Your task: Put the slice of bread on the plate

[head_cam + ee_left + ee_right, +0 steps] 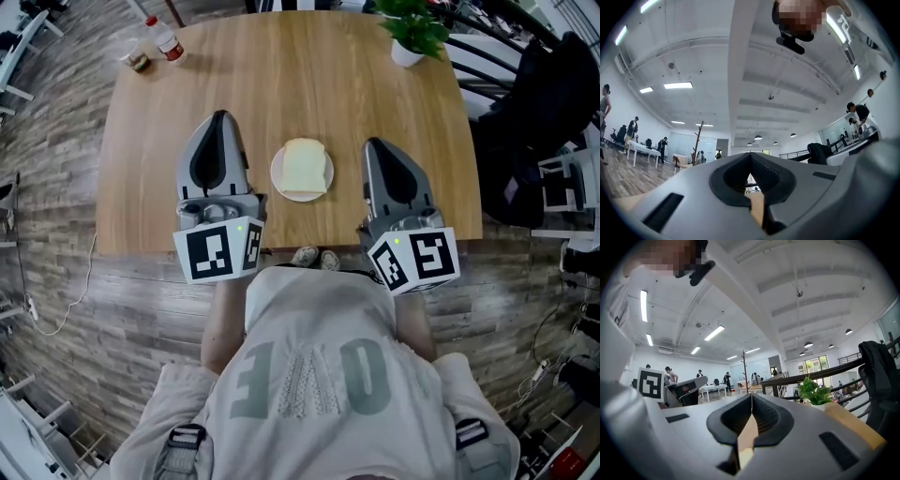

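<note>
Wooden table (281,84) carries the white plate (275,178) close to the middle of its near edge, and the slice of bread (304,166) already lies on it, so I judge the job done. My left gripper (220,117) and right gripper (377,145) flank the plate, both clenched on nothing; each gripper view shows the pads pressed together. The danger now, as I see it, is me: a careless sideways swing of either claw could clip the rim and shove the plate towards the near edge, or slide the slice off. The slice's long axis runs roughly from near edge to far edge, slightly tilted, with its rounded top pointing at the far edge.
</note>
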{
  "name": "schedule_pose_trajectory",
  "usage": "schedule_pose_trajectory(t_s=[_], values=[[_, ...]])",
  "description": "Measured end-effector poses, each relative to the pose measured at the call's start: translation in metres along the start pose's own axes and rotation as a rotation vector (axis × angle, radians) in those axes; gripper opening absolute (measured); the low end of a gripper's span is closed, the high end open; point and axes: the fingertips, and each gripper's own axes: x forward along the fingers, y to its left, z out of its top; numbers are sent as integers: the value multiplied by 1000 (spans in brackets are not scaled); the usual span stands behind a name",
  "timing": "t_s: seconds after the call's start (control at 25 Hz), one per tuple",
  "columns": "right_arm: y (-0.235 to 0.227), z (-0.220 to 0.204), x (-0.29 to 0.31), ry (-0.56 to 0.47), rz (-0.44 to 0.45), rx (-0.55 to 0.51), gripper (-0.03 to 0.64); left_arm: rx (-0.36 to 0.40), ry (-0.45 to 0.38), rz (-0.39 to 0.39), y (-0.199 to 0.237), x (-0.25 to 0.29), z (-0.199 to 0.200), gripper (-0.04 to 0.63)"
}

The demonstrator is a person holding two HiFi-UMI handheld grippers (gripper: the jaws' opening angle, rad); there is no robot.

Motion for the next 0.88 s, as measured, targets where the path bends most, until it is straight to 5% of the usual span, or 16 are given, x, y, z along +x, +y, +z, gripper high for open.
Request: schedule_pose_trajectory(t_s=[0.88], values=[[2, -11, 3, 17, 15, 10, 18, 9, 48, 8, 5, -7, -5, 8]])
